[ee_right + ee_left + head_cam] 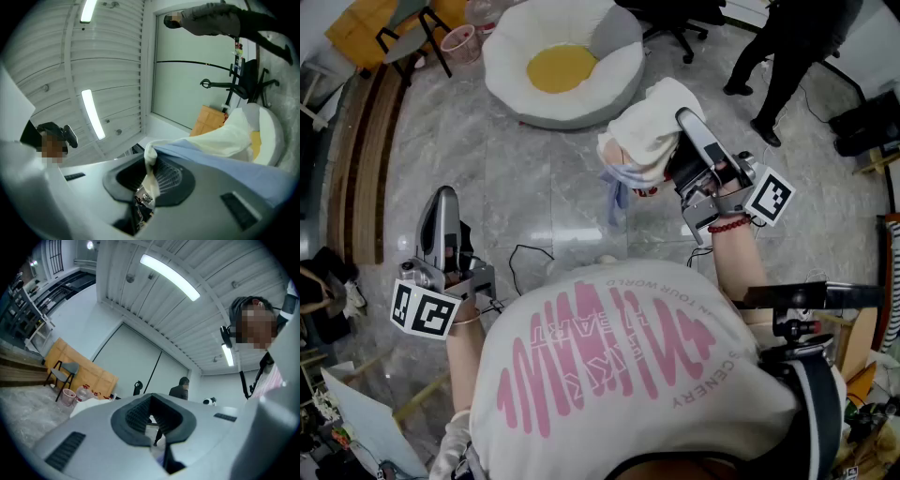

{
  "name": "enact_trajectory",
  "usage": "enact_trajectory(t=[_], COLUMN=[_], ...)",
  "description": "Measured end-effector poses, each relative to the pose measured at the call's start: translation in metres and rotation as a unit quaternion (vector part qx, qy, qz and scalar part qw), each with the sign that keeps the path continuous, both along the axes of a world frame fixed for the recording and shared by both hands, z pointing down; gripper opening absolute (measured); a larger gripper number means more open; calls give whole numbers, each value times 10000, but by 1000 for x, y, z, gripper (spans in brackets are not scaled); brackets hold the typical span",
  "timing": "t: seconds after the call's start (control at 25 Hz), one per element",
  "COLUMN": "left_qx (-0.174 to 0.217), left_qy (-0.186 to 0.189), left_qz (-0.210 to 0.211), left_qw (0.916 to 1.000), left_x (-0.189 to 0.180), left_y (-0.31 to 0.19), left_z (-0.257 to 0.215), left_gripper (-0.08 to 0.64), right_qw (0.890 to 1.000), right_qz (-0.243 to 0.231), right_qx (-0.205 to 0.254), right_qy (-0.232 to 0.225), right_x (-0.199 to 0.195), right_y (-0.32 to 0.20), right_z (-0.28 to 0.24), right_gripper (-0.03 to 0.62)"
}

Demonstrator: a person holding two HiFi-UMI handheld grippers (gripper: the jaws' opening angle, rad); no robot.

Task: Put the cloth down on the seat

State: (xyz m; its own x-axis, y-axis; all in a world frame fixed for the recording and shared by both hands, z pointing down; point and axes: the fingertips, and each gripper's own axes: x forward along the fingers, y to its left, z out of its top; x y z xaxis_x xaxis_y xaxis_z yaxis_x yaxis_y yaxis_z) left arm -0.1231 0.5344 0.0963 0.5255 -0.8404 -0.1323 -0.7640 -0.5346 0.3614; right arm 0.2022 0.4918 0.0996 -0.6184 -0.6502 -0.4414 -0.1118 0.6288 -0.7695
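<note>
Gripping the cloth [645, 124], the right tongs [682, 119] hang beside the seat [501, 49].

Your right gripper [682, 116] clamping the cream cloth [647, 127], round white seat [508, 58] just beyond it, your left gripper [442, 193] low over the grey floor [534, 178]

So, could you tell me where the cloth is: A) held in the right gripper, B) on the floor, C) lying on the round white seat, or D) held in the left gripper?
A: the right gripper pinches the cloth in the air, short of the seat.
</note>
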Motion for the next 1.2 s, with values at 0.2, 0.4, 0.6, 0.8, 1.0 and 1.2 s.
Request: enact_trajectory(t=[0.2, 0.4, 0.6, 0.8, 1.0, 1.2], left_qx=[6, 82, 44, 69, 258, 127], left_qy=[28, -17, 62, 343, 335, -68], left_qz=[6, -37, -222, -567, -613, -705], left_qw=[10000, 10000, 9997, 9978, 9972, 9974], left_x=[-1, -2, -11, -27, -30, -27], left_y=[0, 4, 2, 3, 1, -3], left_z=[-1, -5, -6, -6, -18, 2], left_gripper=[11, 11, 11, 11, 11, 11], right_qw=[10000, 10000, 9998, 9995, 9999, 9998], right_qz=[16, 35, 96, 130, 87, 99], right_qx=[51, 50, 13, -88, 70, -43], right_qy=[30, -55, -199, -272, 55, 191], right_x=[1, 6, 12, 13, 9, 2], right_y=[-1, -3, -5, -9, -3, -4], right_z=[-3, -4, -3, 2, -5, 9], right_gripper=[51, 51, 51, 51, 51, 51])
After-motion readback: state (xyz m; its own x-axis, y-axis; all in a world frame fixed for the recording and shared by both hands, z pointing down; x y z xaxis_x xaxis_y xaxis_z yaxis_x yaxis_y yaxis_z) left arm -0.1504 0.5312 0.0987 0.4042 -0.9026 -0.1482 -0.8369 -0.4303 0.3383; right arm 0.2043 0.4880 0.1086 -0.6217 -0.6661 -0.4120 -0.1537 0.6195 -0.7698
